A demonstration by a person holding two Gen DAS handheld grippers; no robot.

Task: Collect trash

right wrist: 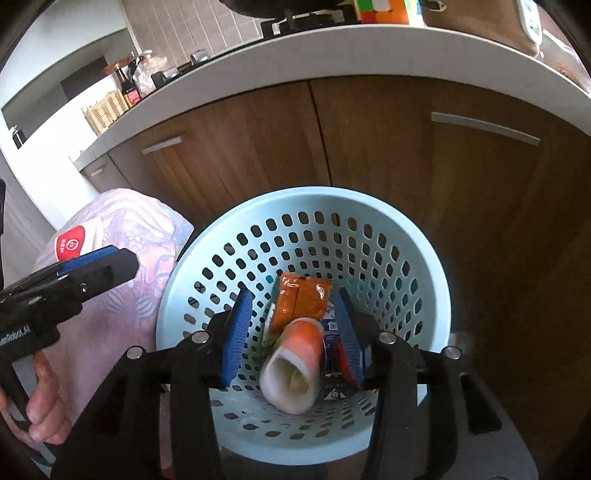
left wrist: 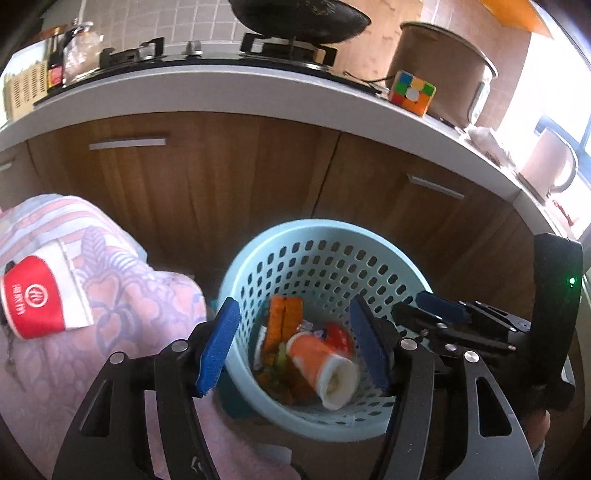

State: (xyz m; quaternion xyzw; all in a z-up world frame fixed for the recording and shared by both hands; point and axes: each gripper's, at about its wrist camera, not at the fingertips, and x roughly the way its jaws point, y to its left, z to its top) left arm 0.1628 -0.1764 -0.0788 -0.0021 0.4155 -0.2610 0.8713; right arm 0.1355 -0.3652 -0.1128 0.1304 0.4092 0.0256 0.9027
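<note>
Below us, our left gripper (left wrist: pixel 295 343) stood with its blue pads (left wrist: pixel 218 347) spread apart and nothing pressed between them, poised over the rim of the pale blue basket (left wrist: pixel 325 236). Our right gripper (right wrist: pixel 291 336) was likewise open, its pads (right wrist: pixel 236 332) set to either side of the trash beneath without touching it. Seen from the left wrist, the right gripper (left wrist: pixel 443 317) reached in from the right edge of the basket; seen from the right wrist, the left gripper (right wrist: pixel 92 266) came in from the left, with a hand (right wrist: pixel 44 402) on its grip. Inside the basket lay an orange and white paper cup (right wrist: pixel 295 365) on its side, its mouth turned toward us, with an orange packet (right wrist: pixel 301 302) behind it and a blue carton (right wrist: pixel 332 384) and a red wrapper (left wrist: pixel 338 338) beside it, all resting on the basket floor. Just left of the basket we saw a flowered cloth (left wrist: pixel 122 295) draped over something we could not make out, and on it lay a red and white cup (left wrist: pixel 40 295), outside the basket. Behind the basket stood brown cabinet doors (left wrist: pixel 207 192) under a white counter (left wrist: pixel 221 96). On the counter sat a colour cube (left wrist: pixel 412 92) near a brown pot (left wrist: pixel 439 70), a stove (left wrist: pixel 207 59) bearing a dark pan (left wrist: pixel 299 14), and bottles (left wrist: pixel 55 70) at the far left.
</note>
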